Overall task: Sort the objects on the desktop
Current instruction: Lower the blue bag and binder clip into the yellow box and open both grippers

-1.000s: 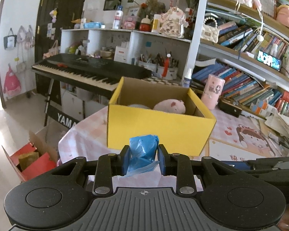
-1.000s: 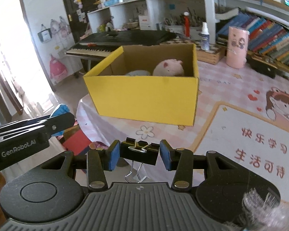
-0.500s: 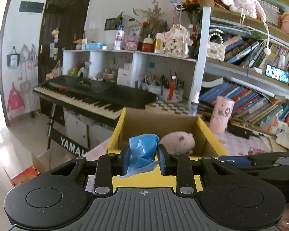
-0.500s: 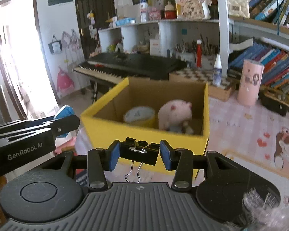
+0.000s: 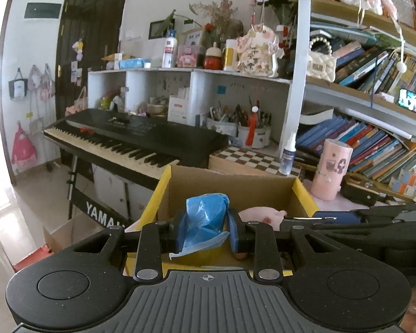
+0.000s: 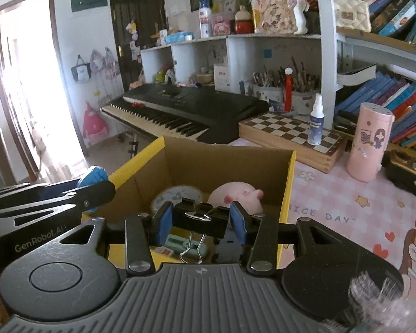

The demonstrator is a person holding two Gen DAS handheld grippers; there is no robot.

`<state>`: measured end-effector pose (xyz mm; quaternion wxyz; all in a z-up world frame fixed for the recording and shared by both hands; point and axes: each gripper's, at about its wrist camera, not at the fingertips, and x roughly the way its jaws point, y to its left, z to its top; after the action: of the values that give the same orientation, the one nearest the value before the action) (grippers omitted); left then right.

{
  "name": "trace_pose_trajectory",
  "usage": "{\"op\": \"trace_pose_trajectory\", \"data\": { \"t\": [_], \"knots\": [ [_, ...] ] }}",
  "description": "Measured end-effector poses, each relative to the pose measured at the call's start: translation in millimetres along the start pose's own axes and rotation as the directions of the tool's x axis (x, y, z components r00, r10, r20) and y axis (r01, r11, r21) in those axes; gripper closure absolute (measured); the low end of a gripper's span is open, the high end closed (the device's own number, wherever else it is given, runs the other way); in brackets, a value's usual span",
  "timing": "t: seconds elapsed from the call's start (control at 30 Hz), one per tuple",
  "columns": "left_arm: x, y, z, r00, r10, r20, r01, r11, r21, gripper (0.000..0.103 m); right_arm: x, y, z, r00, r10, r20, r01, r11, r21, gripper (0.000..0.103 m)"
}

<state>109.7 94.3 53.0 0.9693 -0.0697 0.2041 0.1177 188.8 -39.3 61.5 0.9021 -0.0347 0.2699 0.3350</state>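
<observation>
Yellow cardboard box [image 6: 141, 166] sits open-topped on the counter [image 6: 346, 202], directly ahead of and below both loads. Right hand-held gripper [image 6: 201, 220] clenches a black binder clip [image 6: 199, 217] crosswise over the opening; left hand-held gripper [image 5: 206, 229] grasps a crumpled blue bag [image 5: 206, 217] above the near wall.

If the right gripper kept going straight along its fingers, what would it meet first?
Probably the pink pig toy inside the yellow box; depth is unclear. The right gripper is holding a black binder clip over the box.
</observation>
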Motion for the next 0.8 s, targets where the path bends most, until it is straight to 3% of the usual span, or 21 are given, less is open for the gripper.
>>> {"op": "trace_pose_trajectory", "data": {
  "t": [0.33, 0.6, 0.8],
  "knots": [
    [49.5, -10.2, 3.2, 0.993, 0.028, -0.116, -0.025, 0.999, 0.032, 0.075, 47.9, -22.3, 7.9, 0.995, 0.018, -0.1, -0.026, 0.997, -0.074, 0.061],
    [77.5, -16.4, -3.0, 0.975, 0.048, -0.217, -0.033, 0.997, 0.074, 0.075, 79.8, -34.3, 14.1, 0.976, 0.059, -0.212, -0.088, 0.988, -0.127, 0.061],
    [87.7, -13.4, -9.5, 0.959, 0.059, -0.278, -0.043, 0.997, 0.063, 0.074, 91.2, -28.2, 15.8, 0.963, 0.06, -0.264, -0.123, 0.966, -0.229, 0.061]
  ]
}}
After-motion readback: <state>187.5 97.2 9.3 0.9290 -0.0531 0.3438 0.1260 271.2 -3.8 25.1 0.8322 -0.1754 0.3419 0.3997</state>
